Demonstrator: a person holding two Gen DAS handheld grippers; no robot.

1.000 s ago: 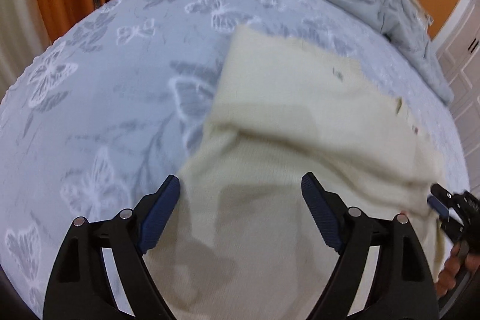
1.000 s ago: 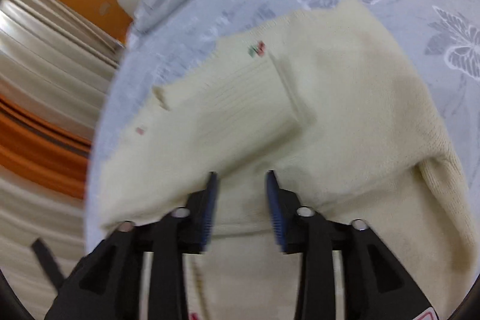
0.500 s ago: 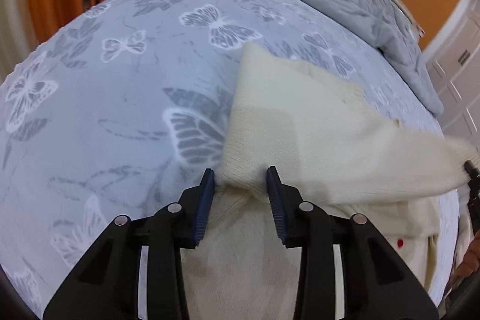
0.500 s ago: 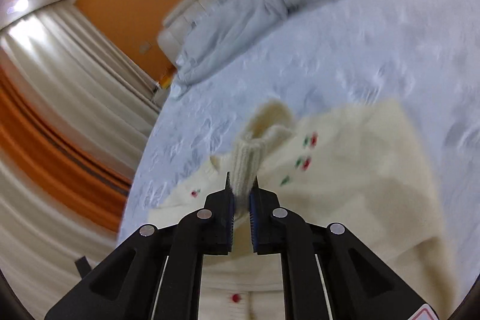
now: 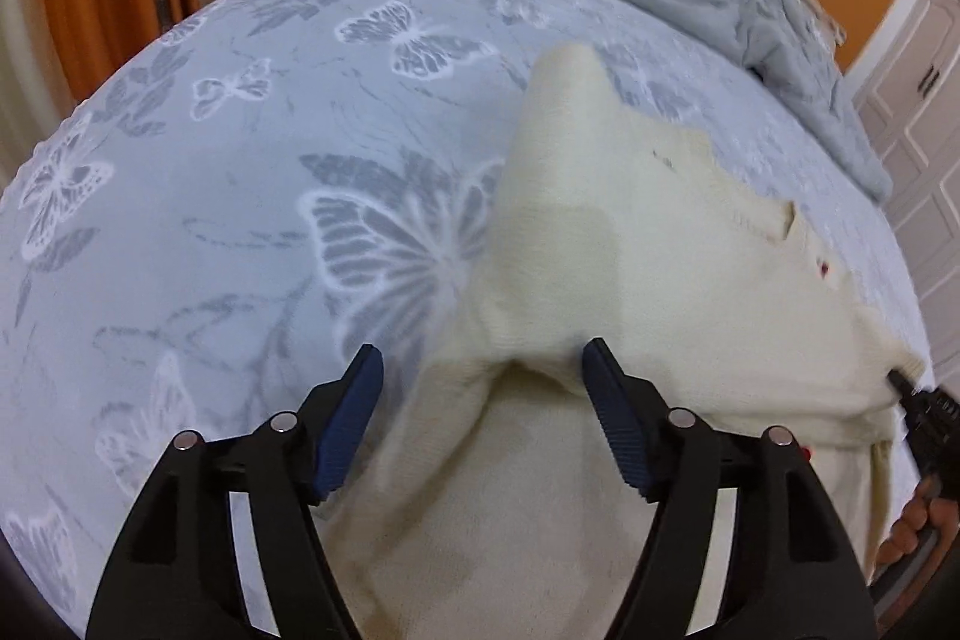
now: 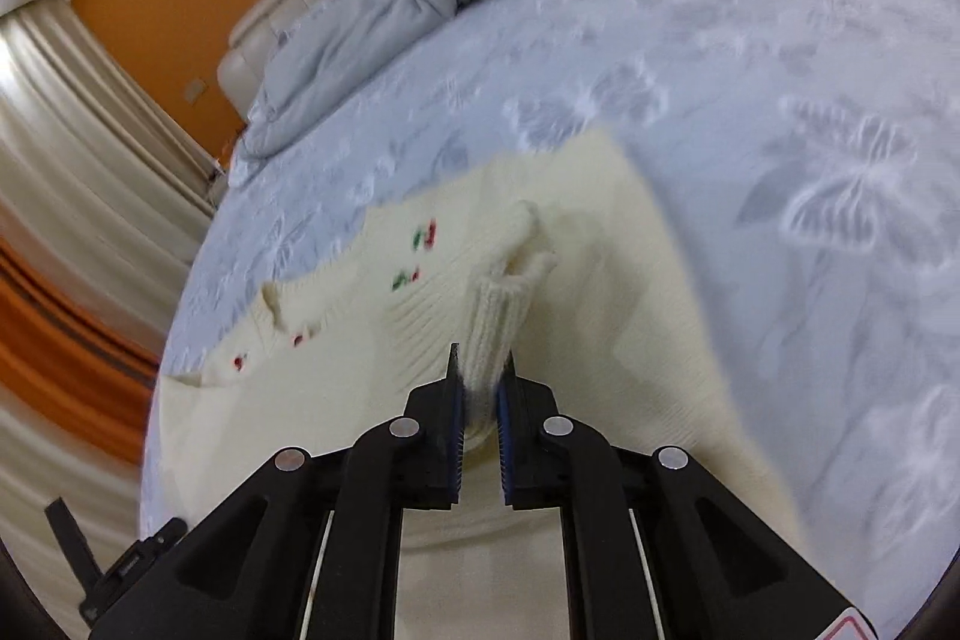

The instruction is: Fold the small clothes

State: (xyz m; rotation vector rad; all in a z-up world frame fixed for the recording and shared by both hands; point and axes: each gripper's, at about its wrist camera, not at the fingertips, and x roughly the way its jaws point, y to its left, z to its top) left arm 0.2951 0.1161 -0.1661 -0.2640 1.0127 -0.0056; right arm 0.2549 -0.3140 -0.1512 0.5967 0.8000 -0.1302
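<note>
Pinching cream sweater cuff, right gripper; left gripper released above sweater.

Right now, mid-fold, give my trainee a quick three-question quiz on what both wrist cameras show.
1. True or false: the left gripper is open over the cream sweater.
2. What does the right gripper pinch? A) the grey duvet B) the sweater's ribbed cuff C) nothing
3. Fill in: the sweater lies on a bedspread printed with ____.

Key: 1 true; 2 B; 3 butterflies.
</note>
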